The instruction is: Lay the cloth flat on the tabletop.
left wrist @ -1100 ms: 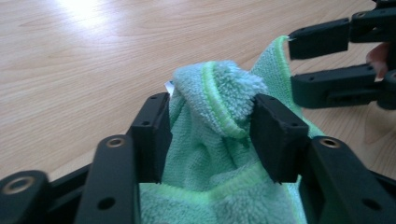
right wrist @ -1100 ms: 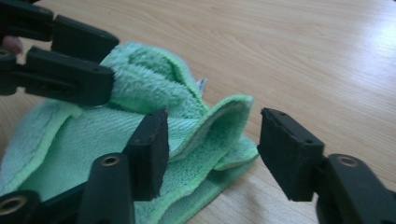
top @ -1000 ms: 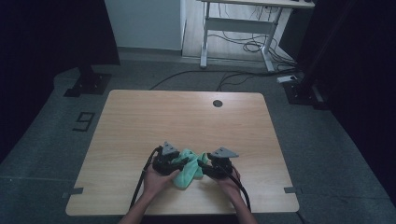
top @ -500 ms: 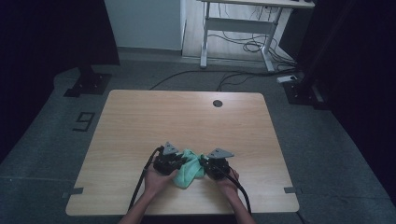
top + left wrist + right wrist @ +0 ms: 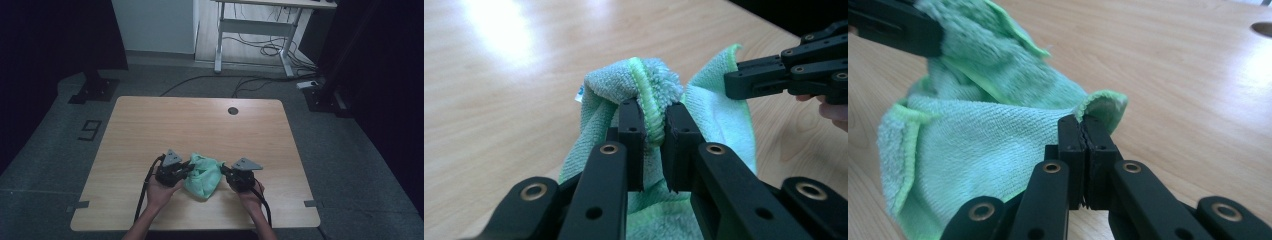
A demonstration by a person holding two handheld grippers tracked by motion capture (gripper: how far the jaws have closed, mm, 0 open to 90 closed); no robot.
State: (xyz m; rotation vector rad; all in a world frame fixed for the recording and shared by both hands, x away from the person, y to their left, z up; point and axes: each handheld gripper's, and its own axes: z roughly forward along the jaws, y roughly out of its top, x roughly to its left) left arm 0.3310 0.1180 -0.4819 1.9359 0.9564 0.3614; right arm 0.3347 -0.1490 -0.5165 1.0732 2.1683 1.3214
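**Both grippers now clamped on the green cloth**

We have the green cloth [image 5: 202, 176] bunched on the near middle of the surface [image 5: 200, 120], between our hands. A second ago both sets of jaws stood partly apart; they have just been closing. Our left gripper [image 5: 655, 127] now pinches a thick hemmed fold between its pads, and our right gripper [image 5: 1083, 131] has come together on a thin edge at the cloth's right side. With two holds set, we judge the cloth ready to be lifted and drawn out flat.
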